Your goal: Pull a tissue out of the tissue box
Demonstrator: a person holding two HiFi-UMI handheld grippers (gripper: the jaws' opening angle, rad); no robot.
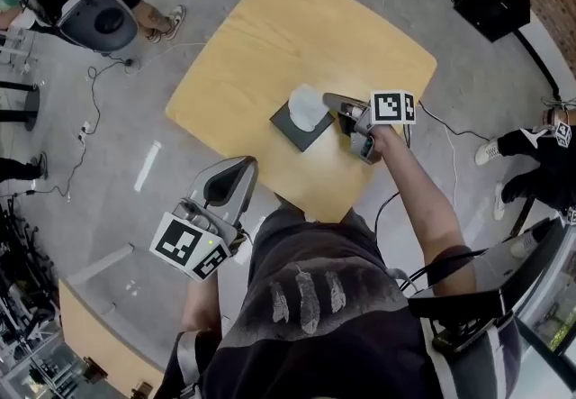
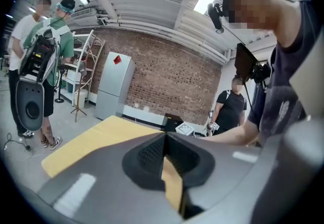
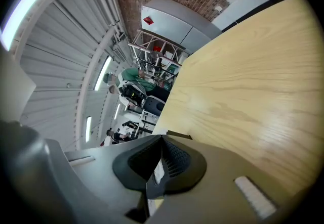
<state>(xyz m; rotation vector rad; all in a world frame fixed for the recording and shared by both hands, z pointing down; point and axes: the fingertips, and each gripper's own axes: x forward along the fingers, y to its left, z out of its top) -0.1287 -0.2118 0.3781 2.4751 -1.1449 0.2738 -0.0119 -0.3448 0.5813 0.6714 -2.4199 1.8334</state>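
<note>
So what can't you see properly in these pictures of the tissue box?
- Head view: the tissue covers the tissue box slot, hiding what's left inside.
- Right gripper view: the right claw blocks nearly all the box; only a white tissue sliver shows.
- Left gripper view: no box shows; the left claw fills the bottom.

grey left tool [image 1: 239, 168], right tool [image 1: 329, 102]; checkered marker cubes [image 1: 393, 107]; dark feather-print shirt [image 1: 315, 298]
</note>
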